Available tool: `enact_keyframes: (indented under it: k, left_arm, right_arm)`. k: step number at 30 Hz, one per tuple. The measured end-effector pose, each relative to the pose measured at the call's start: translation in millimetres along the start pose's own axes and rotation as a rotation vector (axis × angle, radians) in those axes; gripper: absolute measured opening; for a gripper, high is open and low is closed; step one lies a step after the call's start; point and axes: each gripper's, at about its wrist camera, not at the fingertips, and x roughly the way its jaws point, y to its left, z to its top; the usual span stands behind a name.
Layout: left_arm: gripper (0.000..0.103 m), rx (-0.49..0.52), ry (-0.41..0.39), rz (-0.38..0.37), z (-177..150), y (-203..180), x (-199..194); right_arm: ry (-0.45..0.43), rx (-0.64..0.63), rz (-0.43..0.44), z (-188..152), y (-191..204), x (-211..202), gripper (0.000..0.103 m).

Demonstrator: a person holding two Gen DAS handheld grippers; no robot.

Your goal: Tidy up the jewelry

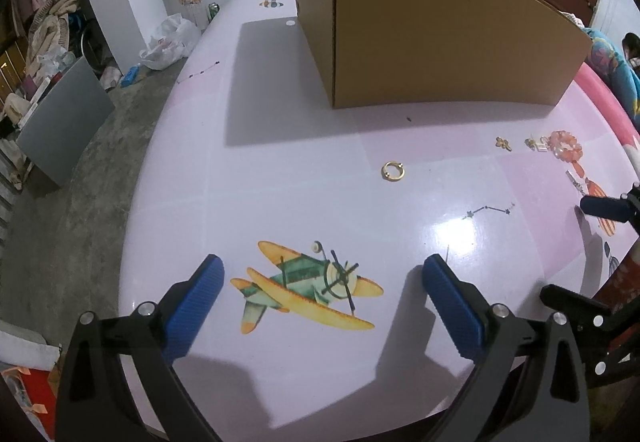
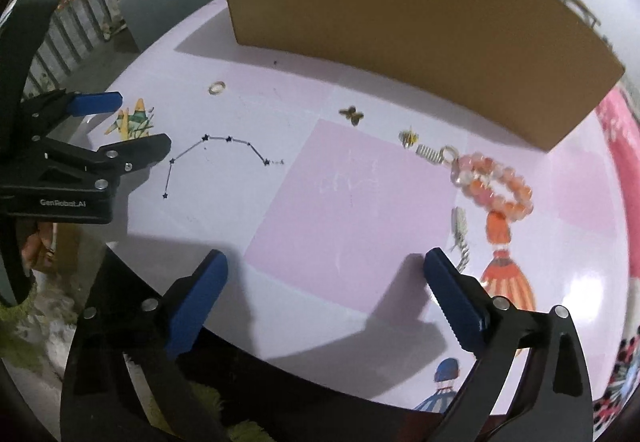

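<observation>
The jewelry lies in a loose row on the tabletop point(image 2: 344, 202) before the cardboard box point(image 2: 400, 22): gold ring point(image 1: 394, 171) leftmost, butterfly charm point(image 2: 352, 115), then the orange bead bracelet point(image 2: 496, 186). The bracelet sits ahead and to the right of the right gripper point(image 2: 326, 296), the nearer one, jaws wide and empty. The left gripper point(image 1: 322, 296), equally wide, faces the ring, bare surface between.
</observation>
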Motion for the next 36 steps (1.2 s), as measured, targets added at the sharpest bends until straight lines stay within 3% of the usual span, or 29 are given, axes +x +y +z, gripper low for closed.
enact_keyframes:
  k: [16,27,36]
  left_arm:
    - [0.099,-0.013,-0.005,-0.005,0,1,2]
    - [0.099,-0.014,0.007,-0.002,3,1,3]
    - [0.099,-0.015,0.009,-0.002,4,1,4]
  right_arm:
    - [0.036,0.022,-0.024,23,2,11,0.095]
    - [0.03,0.017,-0.007,20,-2,8,0.095]
    - [-0.05,0.005,-0.024,25,-4,-3,0.095]
